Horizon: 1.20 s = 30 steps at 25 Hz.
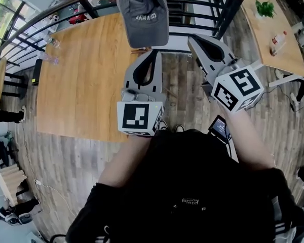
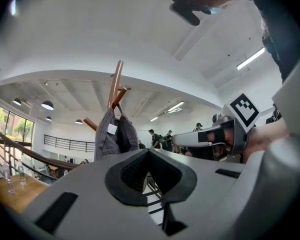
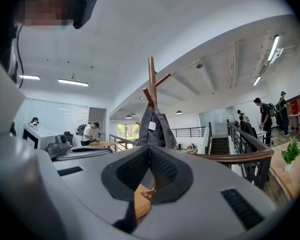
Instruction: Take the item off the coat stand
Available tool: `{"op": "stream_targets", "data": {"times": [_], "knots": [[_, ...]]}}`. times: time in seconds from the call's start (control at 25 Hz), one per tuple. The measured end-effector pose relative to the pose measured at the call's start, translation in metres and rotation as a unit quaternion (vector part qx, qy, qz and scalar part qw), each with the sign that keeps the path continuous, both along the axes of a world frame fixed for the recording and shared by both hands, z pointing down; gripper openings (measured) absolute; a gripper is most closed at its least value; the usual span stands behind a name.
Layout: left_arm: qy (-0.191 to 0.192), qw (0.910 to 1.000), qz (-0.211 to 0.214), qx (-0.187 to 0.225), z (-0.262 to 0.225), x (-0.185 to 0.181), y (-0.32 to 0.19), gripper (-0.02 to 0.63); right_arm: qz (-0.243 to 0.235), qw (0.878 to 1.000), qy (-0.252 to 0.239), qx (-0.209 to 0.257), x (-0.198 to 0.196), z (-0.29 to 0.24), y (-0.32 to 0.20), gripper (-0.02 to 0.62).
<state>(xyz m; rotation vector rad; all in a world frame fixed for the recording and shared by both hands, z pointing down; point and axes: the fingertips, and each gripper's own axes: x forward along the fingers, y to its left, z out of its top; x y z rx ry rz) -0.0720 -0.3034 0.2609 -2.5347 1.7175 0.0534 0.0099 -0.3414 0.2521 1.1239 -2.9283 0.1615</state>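
Grey cap hangs on the coat stand, untouched. Left hand-held gripper and right hand-held gripper — jaws closed, empty. Cap judged light, soft, limp — pinch its fabric edge.

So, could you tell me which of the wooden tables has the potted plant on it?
The smaller right table, at the head view's upper edge: the green plant stands on it, while the big left table has none.
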Motion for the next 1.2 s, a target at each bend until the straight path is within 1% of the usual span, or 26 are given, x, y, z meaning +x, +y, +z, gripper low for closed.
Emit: {"op": "stream_targets", "data": {"times": [0.12, 0.28, 0.36, 0.48, 0.72, 0.8, 0.84, 0.92, 1.0, 1.08, 1.2], "knots": [[-0.002, 0.9999, -0.015, 0.003, -0.004, -0.013, -0.005, 0.005, -0.009, 1.000, -0.005, 0.003, -0.008, -0.004, -0.008, 0.018], [-0.002, 0.9998, -0.019, 0.005, -0.006, -0.021, -0.009, 0.005, -0.018, 1.000, -0.006, 0.005, -0.023, -0.004, -0.010, 0.018], [-0.008, 0.9999, -0.015, 0.001, -0.004, -0.022, -0.013, 0.005, -0.026, 1.000, -0.006, 0.003, -0.031, -0.002, -0.011, 0.018], [-0.028, 0.9996, 0.000, -0.007, 0.002, -0.017, -0.019, 0.005, -0.033, 0.999, -0.003, 0.000, -0.042, 0.002, -0.014, 0.018], [-0.021, 0.9998, 0.002, 0.000, -0.004, -0.034, -0.032, 0.005, -0.020, 1.000, 0.005, -0.008, -0.051, 0.009, -0.027, 0.020], [-0.024, 0.9997, 0.007, 0.006, -0.008, -0.035, -0.034, 0.035, -0.011, 1.000, 0.003, -0.006, -0.051, 0.006, -0.033, 0.020], [-0.027, 0.9996, 0.009, 0.008, -0.008, -0.035, -0.035, 0.064, -0.005, 1.000, 0.002, -0.003, -0.052, 0.004, -0.036, 0.023], [-0.028, 0.9995, 0.014, 0.009, -0.008, -0.036, -0.038, 0.111, 0.004, 1.000, 0.002, 0.001, -0.053, 0.001, -0.042, 0.056], [-0.026, 0.9995, 0.014, 0.009, -0.008, -0.042, -0.044, 0.130, 0.010, 1.000, 0.003, 0.001, -0.055, 0.001, -0.047, 0.084], [-0.022, 0.9996, 0.011, 0.011, -0.010, -0.048, -0.050, 0.148, 0.017, 1.000, 0.003, 0.000, -0.057, 0.004, -0.052, 0.098], [-0.014, 0.9996, 0.011, 0.021, -0.018, -0.053, -0.056, 0.204, 0.035, 0.999, 0.002, 0.000, -0.054, 0.004, -0.061, 0.124]]}}
